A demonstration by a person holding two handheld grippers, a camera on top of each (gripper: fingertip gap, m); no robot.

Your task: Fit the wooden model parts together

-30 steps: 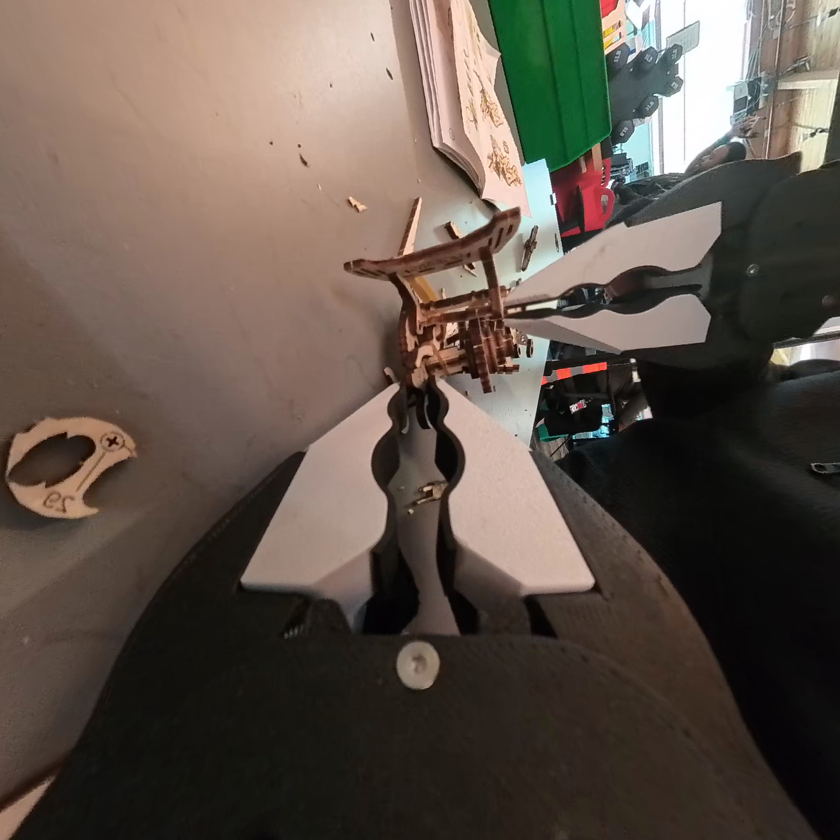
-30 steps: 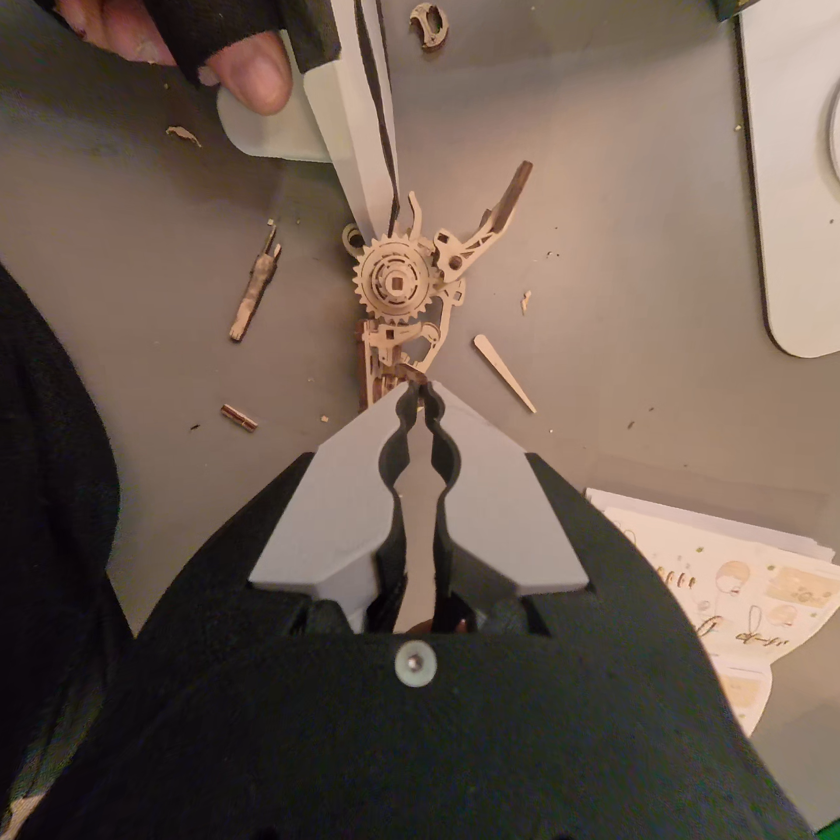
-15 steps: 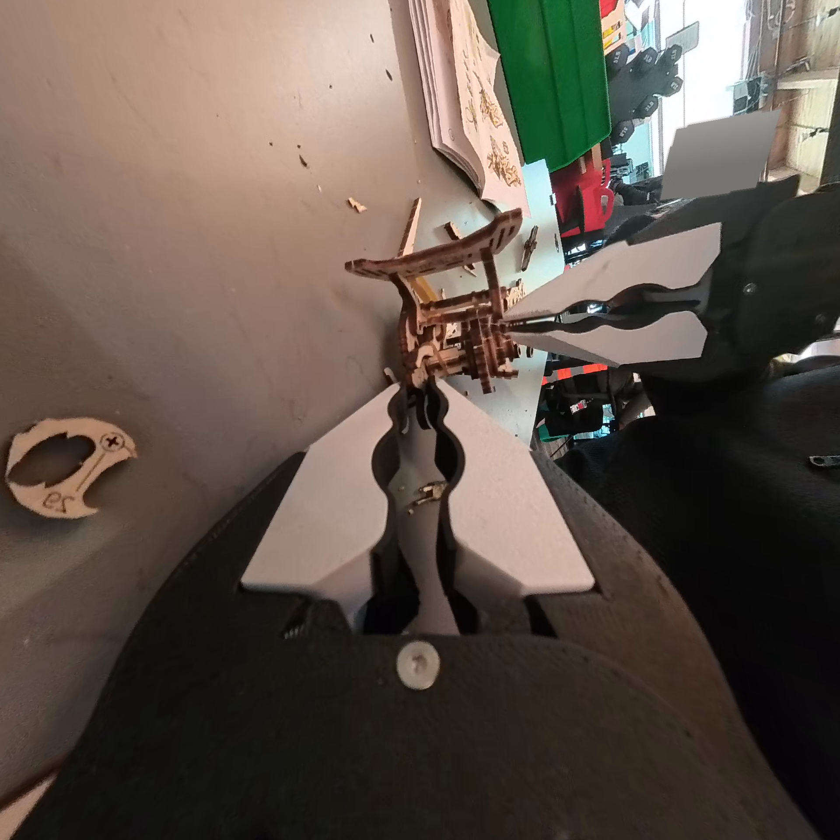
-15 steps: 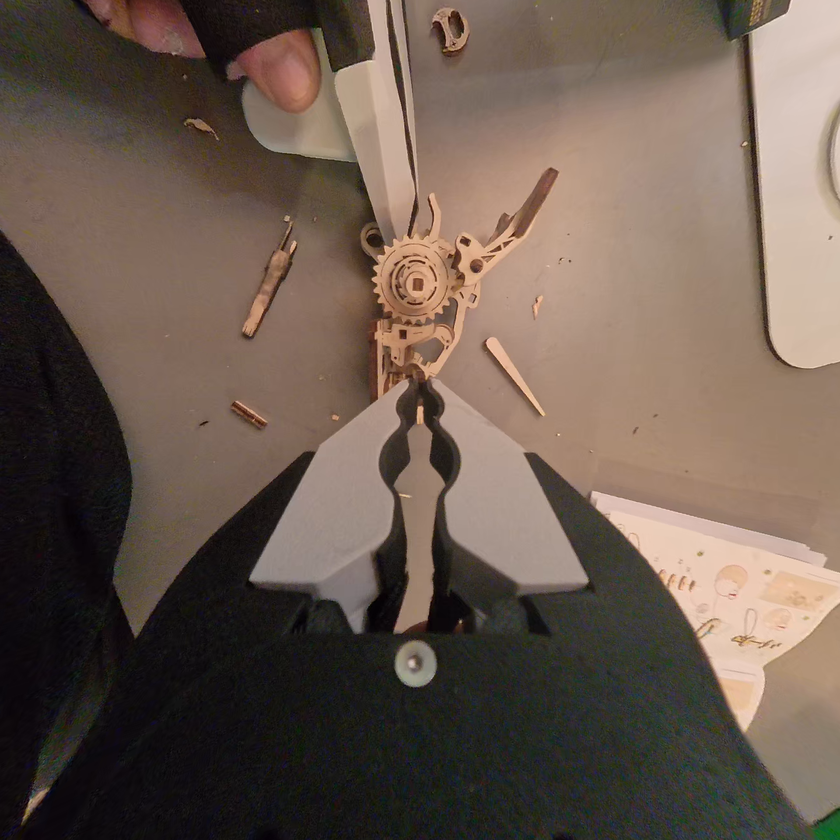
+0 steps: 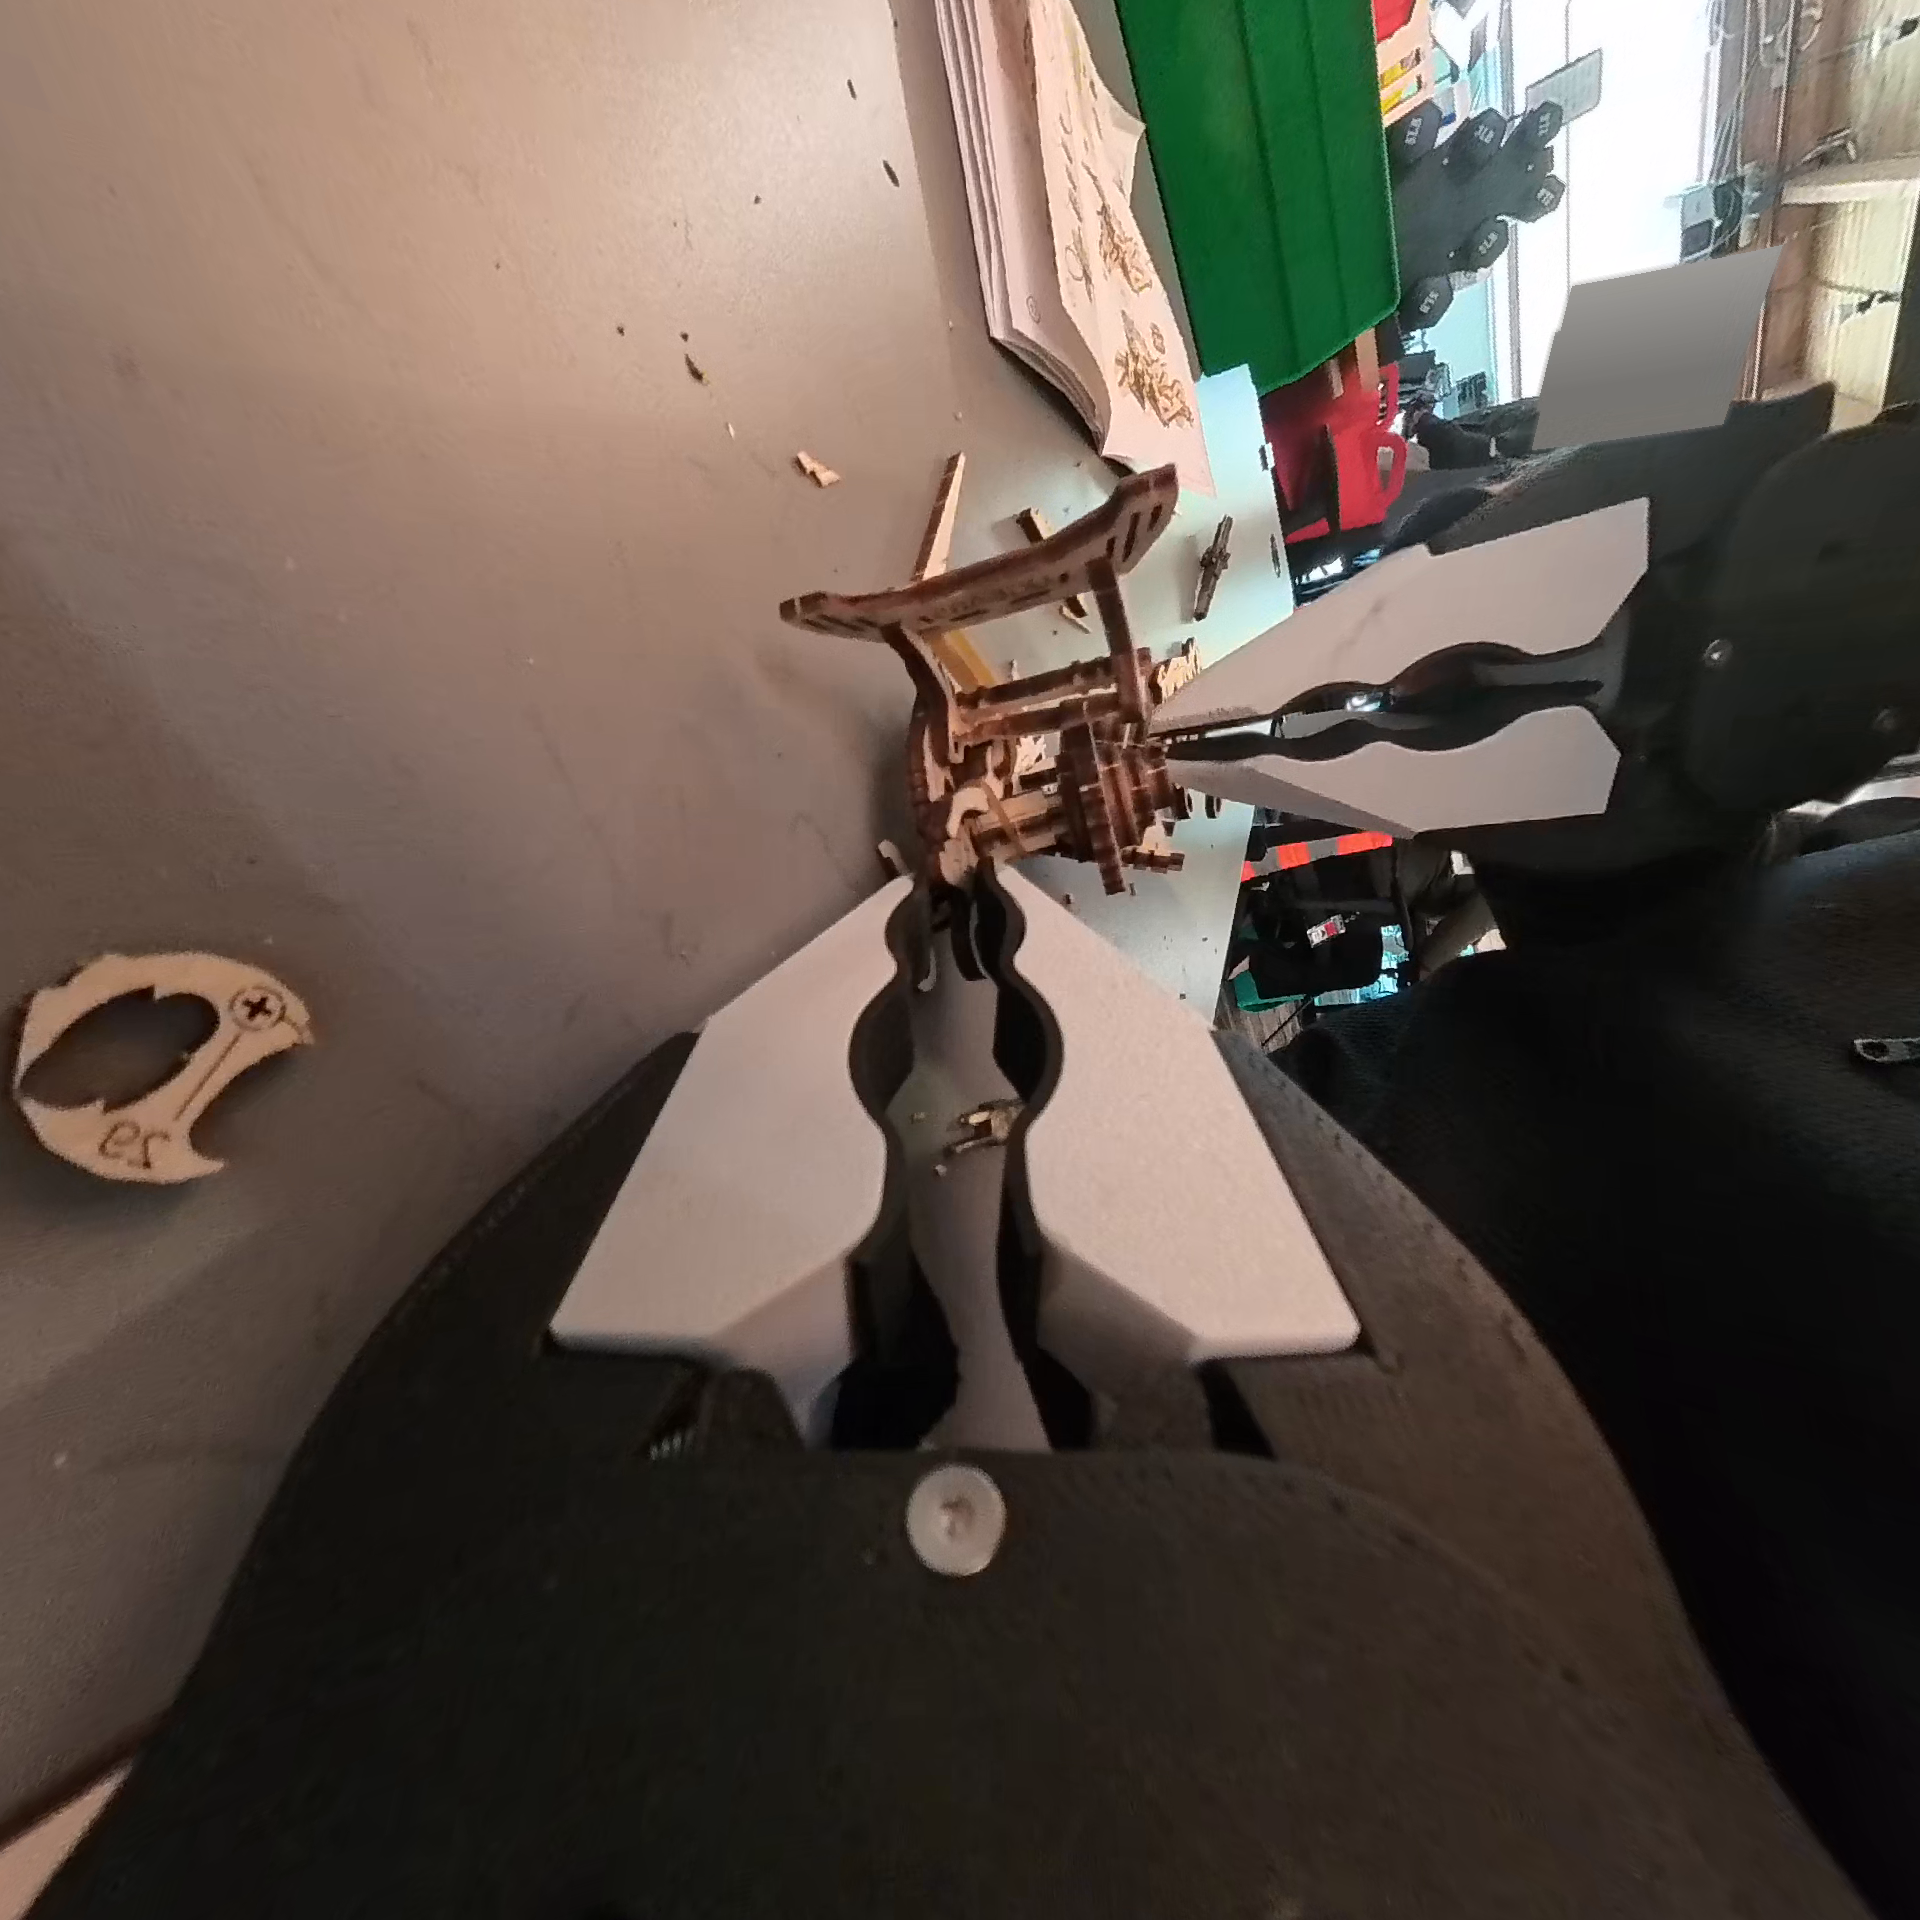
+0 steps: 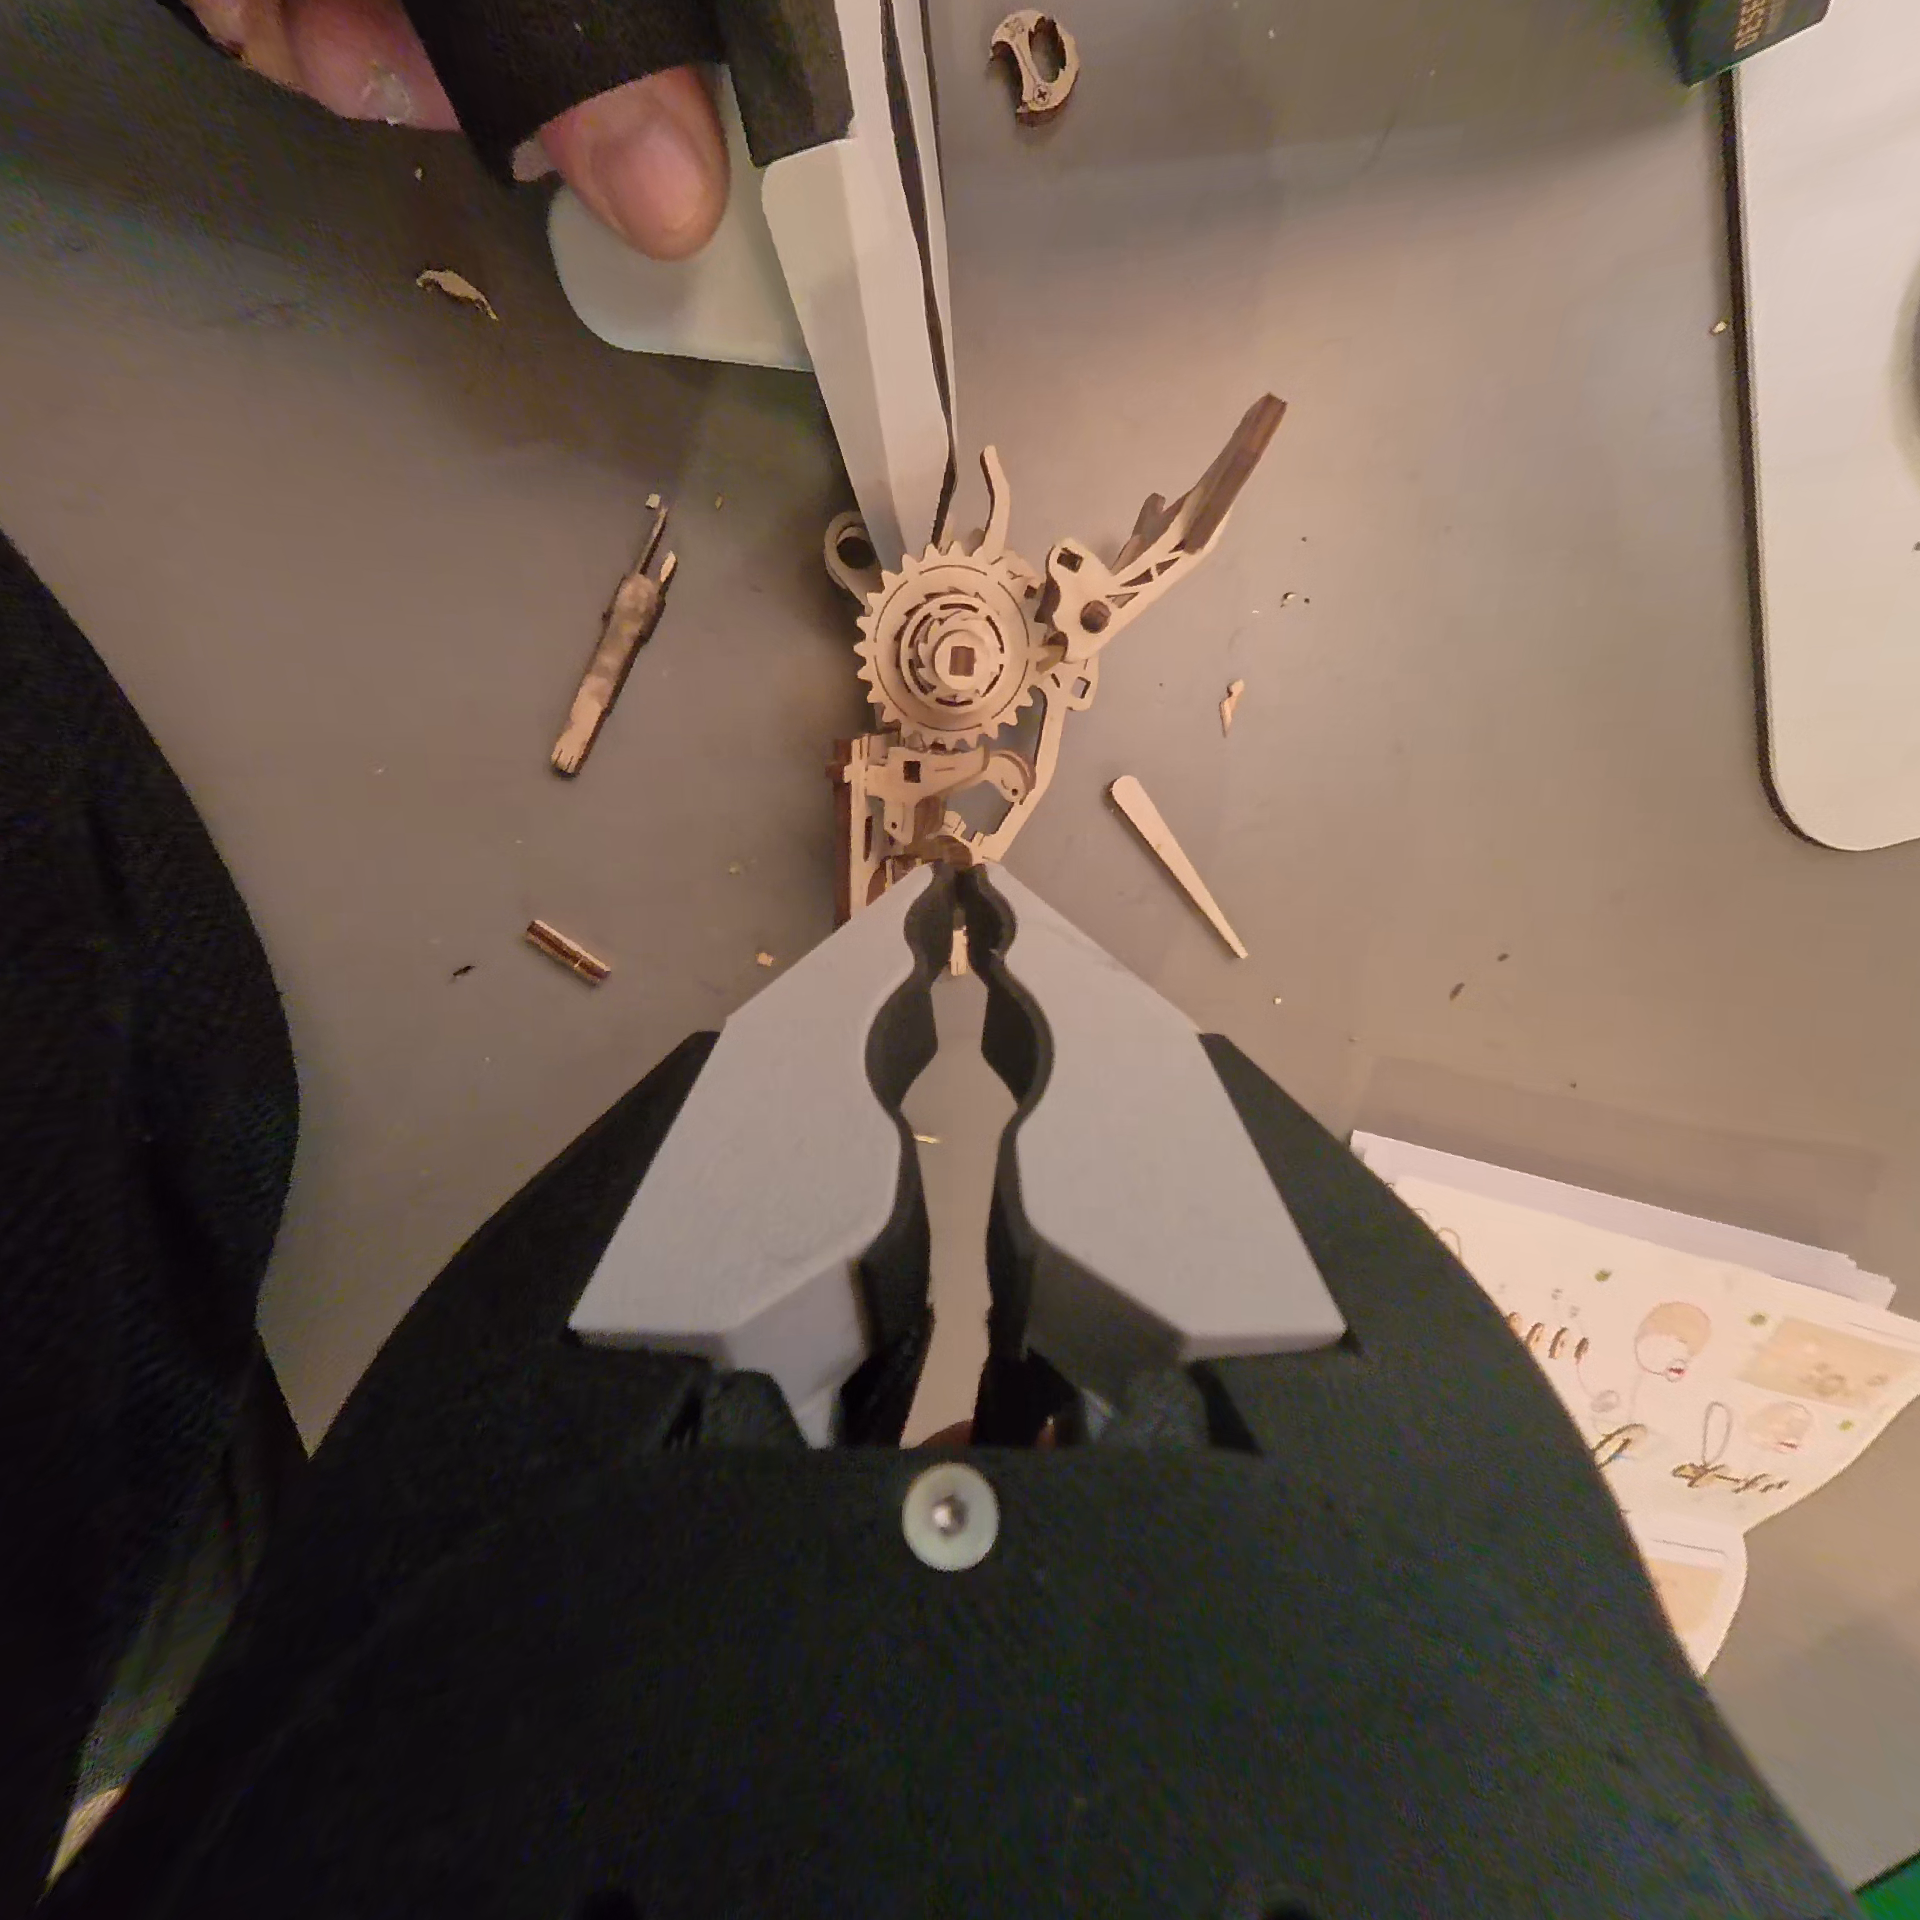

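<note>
Two grippers meet on a half-built wooden model (image 6: pixel 961 686) standing on the grey desk (image 6: pixel 1403 520). The left gripper (image 5: pixel 951 899) is clamped on a thin tab at one end of the model; the right gripper (image 6: pixel 956 883) appears to pinch a small piece at the opposite end (the contact is partly hidden). Loose wooden offcuts (image 6: pixel 613 644) lie around the model, and an instruction booklet (image 6: pixel 1683 1382) sits near the desk's edge.

Black claw (image 5: pixel 951 894) housing, grey fingers (image 5: pixel 769 1132)
</note>
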